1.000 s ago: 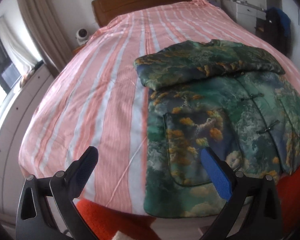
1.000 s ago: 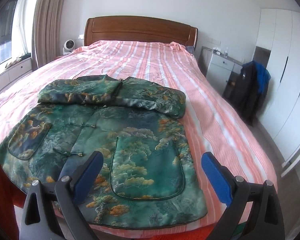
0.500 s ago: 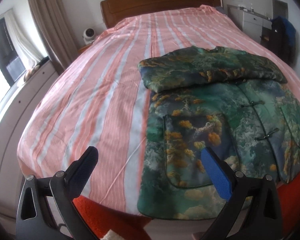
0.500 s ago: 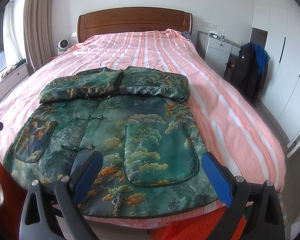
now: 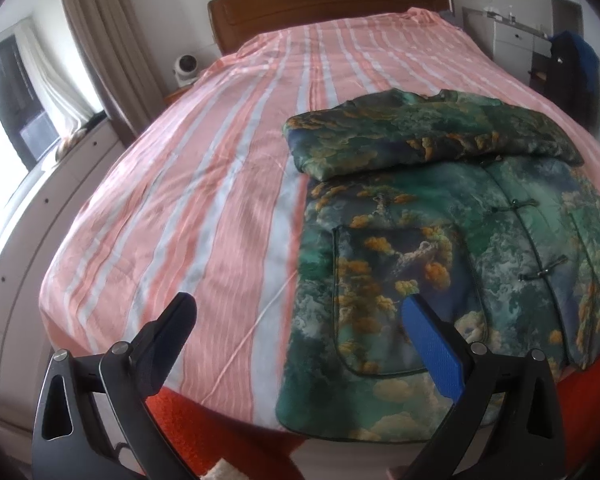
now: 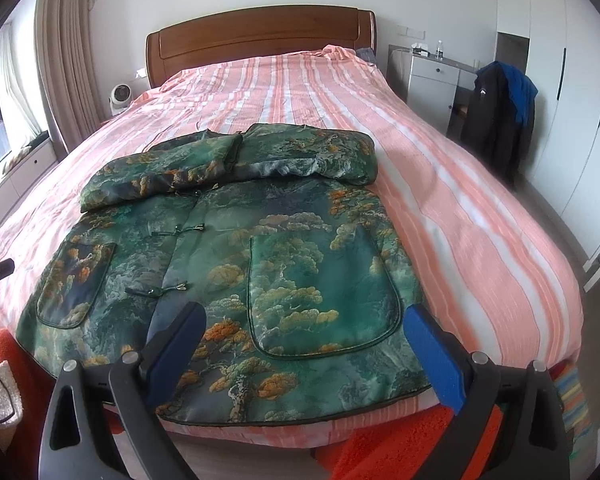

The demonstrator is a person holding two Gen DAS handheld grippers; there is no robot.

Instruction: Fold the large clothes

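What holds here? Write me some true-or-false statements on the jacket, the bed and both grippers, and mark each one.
1. The green jacket has both sleeves folded across its chest. True.
2. The left gripper is shut on the jacket's hem. False: it is open, holding nothing.
3. The right gripper is open. True.
4. The bedspread is plain blue. False: pink and white stripes.
5. The jacket lies up by the headboard. False: it lies at the bed's near end.

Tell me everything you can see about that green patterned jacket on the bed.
The green jacket lies front up on the striped bedspread, hem near the foot edge. Its shiny, padded-looking fabric shows trees and orange clouds. Both sleeves are folded across the chest. It has two patch pockets and knotted frog fastenings, closed. Neither pair of tongs touches it.
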